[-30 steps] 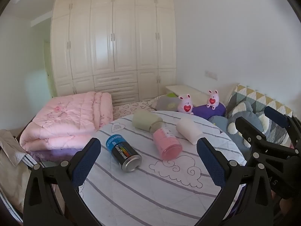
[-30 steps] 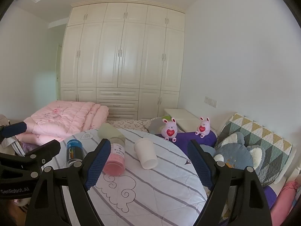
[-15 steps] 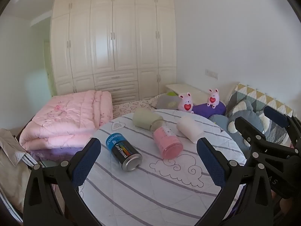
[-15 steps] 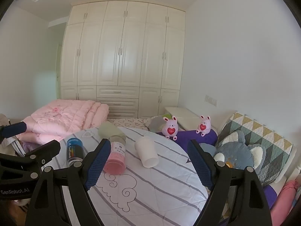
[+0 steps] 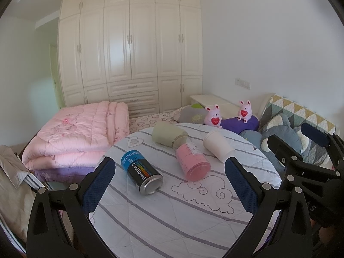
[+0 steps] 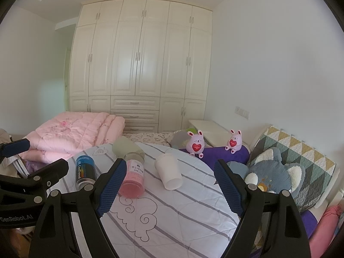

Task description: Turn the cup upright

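Left wrist view: the left claw (image 5: 169,182) gapes wide, holding nothing, above the round worktop (image 5: 172,215); the white cup (image 5: 218,146) lies sideways near its far right edge.

Right wrist view: the right claw (image 6: 169,187) gapes wide, holding nothing; the cup (image 6: 168,171) lies between its fingers, apart from both.

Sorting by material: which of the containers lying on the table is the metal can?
The black-and-blue "CoolTowel" can, leftmost on the round table, with its shiny silver end facing the camera; the others look like plastic, glass or paper.

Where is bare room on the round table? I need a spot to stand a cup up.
Free: the near striped cloth around the cloud drawing. Crowded: the far half, with black CoolTowel can, pink jar, white paper cup, green cup.
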The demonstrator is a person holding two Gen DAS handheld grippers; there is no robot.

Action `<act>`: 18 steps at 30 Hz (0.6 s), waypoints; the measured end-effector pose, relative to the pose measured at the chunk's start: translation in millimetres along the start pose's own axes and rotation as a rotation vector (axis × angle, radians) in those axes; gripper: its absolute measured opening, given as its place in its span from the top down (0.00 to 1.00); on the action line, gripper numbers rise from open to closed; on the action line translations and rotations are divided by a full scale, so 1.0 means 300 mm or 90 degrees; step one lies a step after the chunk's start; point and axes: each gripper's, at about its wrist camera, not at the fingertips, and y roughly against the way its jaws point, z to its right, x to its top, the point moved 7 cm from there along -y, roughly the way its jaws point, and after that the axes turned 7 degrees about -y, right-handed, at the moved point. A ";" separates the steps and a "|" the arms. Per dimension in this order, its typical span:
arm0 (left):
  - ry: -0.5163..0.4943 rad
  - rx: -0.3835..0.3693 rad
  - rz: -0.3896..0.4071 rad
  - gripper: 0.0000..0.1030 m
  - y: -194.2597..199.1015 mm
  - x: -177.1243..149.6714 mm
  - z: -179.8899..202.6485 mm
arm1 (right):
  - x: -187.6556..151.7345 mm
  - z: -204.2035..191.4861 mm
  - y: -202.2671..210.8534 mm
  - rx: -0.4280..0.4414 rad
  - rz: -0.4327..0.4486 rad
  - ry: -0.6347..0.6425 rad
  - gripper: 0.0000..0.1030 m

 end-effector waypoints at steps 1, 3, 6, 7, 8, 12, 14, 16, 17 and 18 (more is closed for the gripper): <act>0.000 0.000 -0.002 0.00 -0.002 -0.004 -0.001 | -0.001 0.000 -0.003 0.000 -0.001 0.001 0.18; 0.000 0.000 -0.005 0.00 -0.007 -0.012 -0.001 | -0.005 -0.002 -0.008 0.000 -0.005 0.001 0.18; 0.002 -0.001 -0.012 0.00 -0.019 -0.020 0.000 | -0.007 0.001 -0.021 0.001 -0.010 0.000 0.18; 0.003 -0.001 -0.014 0.00 -0.024 -0.018 0.000 | -0.008 0.000 -0.027 0.000 -0.012 -0.001 0.18; 0.004 -0.002 -0.016 0.00 -0.027 -0.020 0.000 | -0.009 0.000 -0.030 0.000 -0.013 -0.001 0.18; 0.006 -0.004 -0.030 0.00 -0.054 -0.016 0.001 | -0.012 0.004 -0.044 0.000 -0.020 -0.002 0.18; 0.006 -0.003 -0.034 0.00 -0.063 -0.015 0.003 | -0.014 0.006 -0.051 0.000 -0.023 -0.002 0.18; 0.004 -0.003 -0.039 0.00 -0.075 -0.010 0.008 | -0.015 0.012 -0.063 0.001 -0.026 -0.004 0.18; 0.003 -0.002 -0.041 0.00 -0.081 -0.008 0.012 | -0.016 0.015 -0.068 0.001 -0.028 -0.005 0.18; 0.001 -0.003 -0.042 0.00 -0.088 -0.006 0.017 | -0.015 0.019 -0.074 0.000 -0.030 -0.006 0.18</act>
